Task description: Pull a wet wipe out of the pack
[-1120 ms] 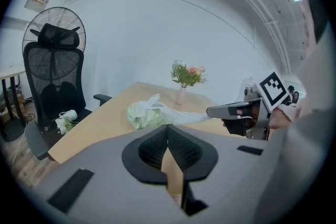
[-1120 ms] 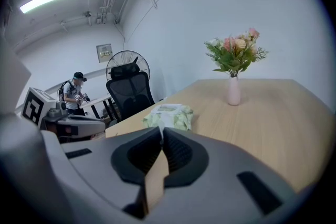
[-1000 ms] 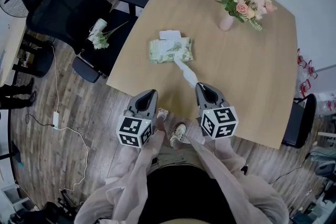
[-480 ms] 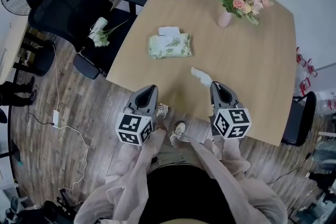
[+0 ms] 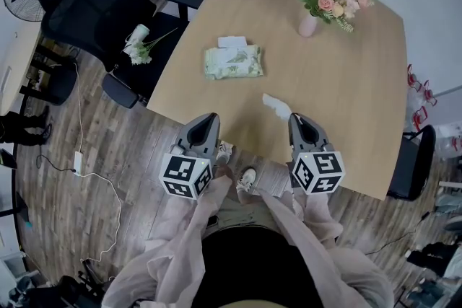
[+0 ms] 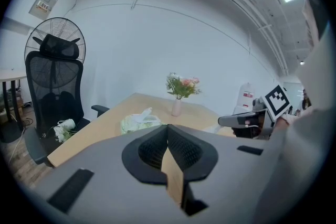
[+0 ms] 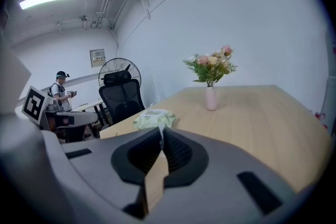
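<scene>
Though crumpled — thin white wipe (image 5: 276,104) between jaws

Person in loose pale pink-beige sleeves (image 5: 173,242) over a black top (image 5: 253,267), light sneakers (image 5: 245,182) w/ darker trim. The left gripper (image 5: 209,117) and right gripper (image 5: 296,117) are both matte grey tapered shells; in the gripper views each has black ribbed pads inside w/ a tan strip btw them. Each gripper has a rear cube w/ b/w square markers, L (image 5: 185,175) & R (image 5: 317,171).
</scene>
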Demonstrator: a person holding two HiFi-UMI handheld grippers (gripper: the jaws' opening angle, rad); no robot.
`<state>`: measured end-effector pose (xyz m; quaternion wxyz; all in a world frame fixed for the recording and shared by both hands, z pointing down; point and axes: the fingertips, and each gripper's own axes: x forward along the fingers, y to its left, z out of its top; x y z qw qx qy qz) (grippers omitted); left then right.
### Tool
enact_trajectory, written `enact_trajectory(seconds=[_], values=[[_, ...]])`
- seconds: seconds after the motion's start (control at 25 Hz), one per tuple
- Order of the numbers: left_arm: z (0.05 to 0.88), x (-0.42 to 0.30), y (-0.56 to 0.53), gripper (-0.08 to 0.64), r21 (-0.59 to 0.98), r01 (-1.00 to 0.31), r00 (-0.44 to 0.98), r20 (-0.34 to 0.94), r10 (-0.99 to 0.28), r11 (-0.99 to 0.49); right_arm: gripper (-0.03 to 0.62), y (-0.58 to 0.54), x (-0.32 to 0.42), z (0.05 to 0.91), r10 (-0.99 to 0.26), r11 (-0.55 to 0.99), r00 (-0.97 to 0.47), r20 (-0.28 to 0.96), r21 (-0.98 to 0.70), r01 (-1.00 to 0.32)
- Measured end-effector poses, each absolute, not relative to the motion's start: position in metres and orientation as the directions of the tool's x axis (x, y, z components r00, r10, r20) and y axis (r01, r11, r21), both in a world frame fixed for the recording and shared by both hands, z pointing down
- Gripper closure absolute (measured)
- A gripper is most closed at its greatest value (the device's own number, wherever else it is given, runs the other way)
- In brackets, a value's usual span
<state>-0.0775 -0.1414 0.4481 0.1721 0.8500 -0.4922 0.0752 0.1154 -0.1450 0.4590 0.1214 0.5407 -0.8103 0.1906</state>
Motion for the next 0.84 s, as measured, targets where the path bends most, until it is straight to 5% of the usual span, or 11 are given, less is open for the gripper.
enact_trajectory(seconds=[0.84], values=[[0.449,-0.076,-0.139,0.548,0.219,-0.863,0.503,0.301,-0.810,-0.455,0.580,-0.140,0.103,0.458,-0.824,0.358,-0.402,0.399,-0.183,-0.916]])
